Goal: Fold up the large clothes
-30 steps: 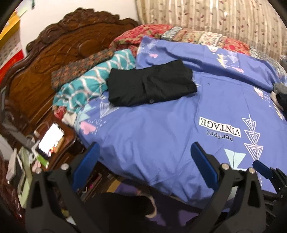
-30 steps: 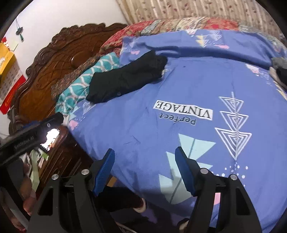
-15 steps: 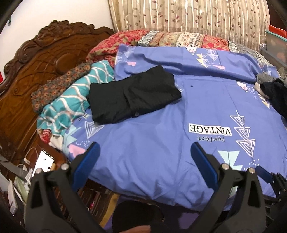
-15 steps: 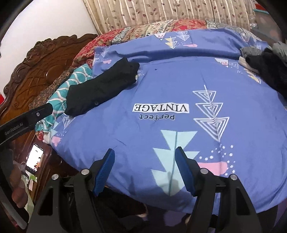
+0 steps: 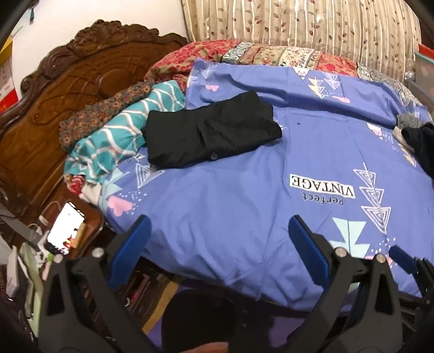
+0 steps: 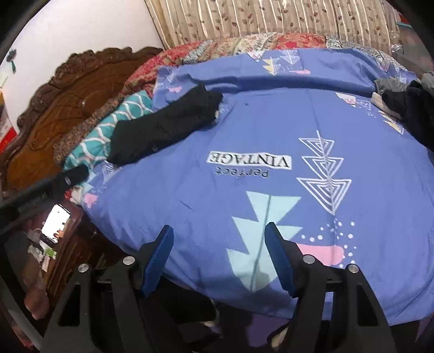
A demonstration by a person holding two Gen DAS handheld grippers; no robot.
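A folded black garment (image 5: 211, 133) lies on the blue printed bedsheet (image 5: 244, 206) near the head of the bed; it also shows in the right wrist view (image 6: 165, 130). A loose pile of dark and grey clothes (image 5: 419, 141) sits at the bed's right edge, also in the right wrist view (image 6: 409, 108). My left gripper (image 5: 219, 244) is open and empty, held off the bed's near edge. My right gripper (image 6: 219, 255) is open and empty, over the near edge of the sheet (image 6: 271, 190).
A carved wooden headboard (image 5: 65, 89) stands at the left. Teal patterned pillows (image 5: 122, 135) and a red floral quilt (image 5: 244, 51) lie at the head. A lit phone (image 5: 65, 230) rests on the bedside table. Curtains (image 5: 298, 24) hang behind the bed.
Both grippers have swung and shifted slightly; the view has panned across the bed, and the clothes pile at the right has come into sight. Nothing was grasped.
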